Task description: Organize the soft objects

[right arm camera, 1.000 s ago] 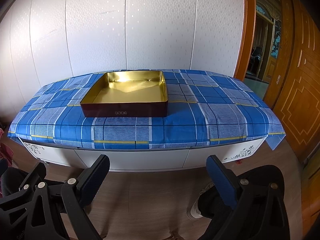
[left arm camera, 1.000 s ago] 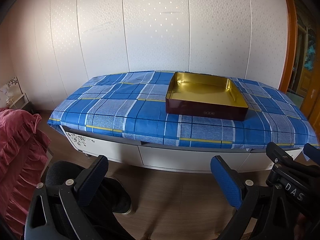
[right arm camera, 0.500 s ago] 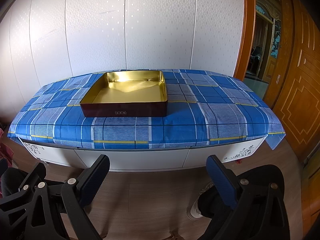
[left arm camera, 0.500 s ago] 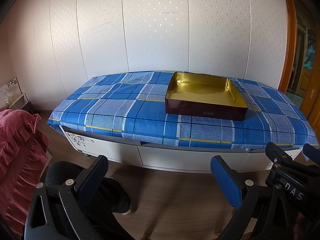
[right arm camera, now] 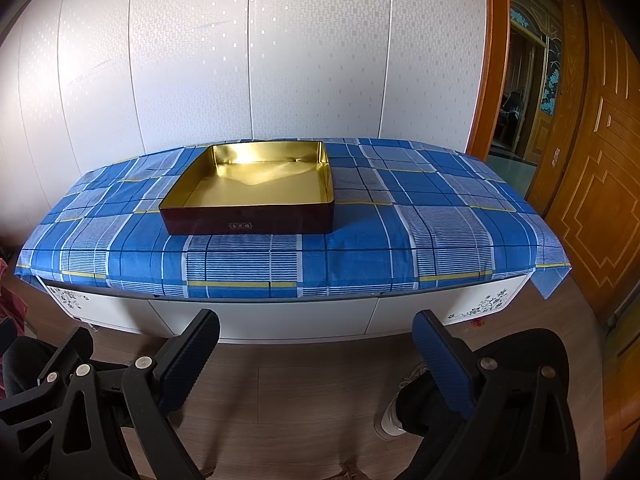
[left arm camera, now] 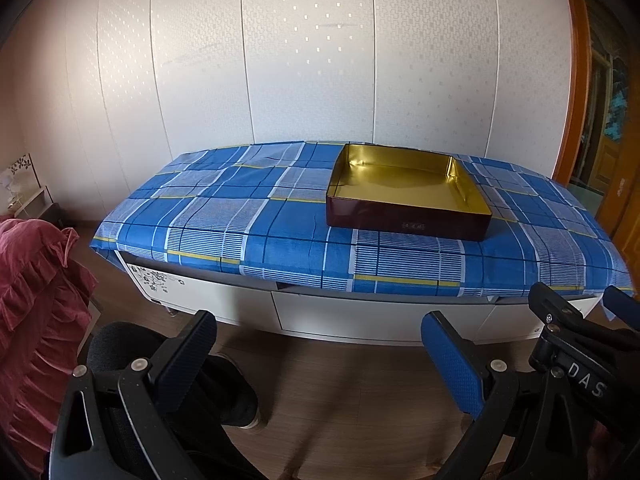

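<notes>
While both the left gripper (left arm camera: 318, 346) and right gripper (right arm camera: 316, 346) hang spread wide with nothing held, the shallow dark-red tin tray with gold lining (right arm camera: 248, 222) sits at twelve o'clock on the blue plaid cloth (right arm camera: 420, 240).

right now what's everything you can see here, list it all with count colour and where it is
tin tray: 1, dark red outside, gold inside, empty, on the cloth
checked cloth: 1, blue, white and yellow, over the cabinet top
cabinet: 1, white, against the wall
ruffled fabric: 1, red, far left
wooden door: 1, orange-brown, right
shoes: 2, on the floor
left gripper: 1, black, blue pads, open
right gripper: 1, same, open
</notes>
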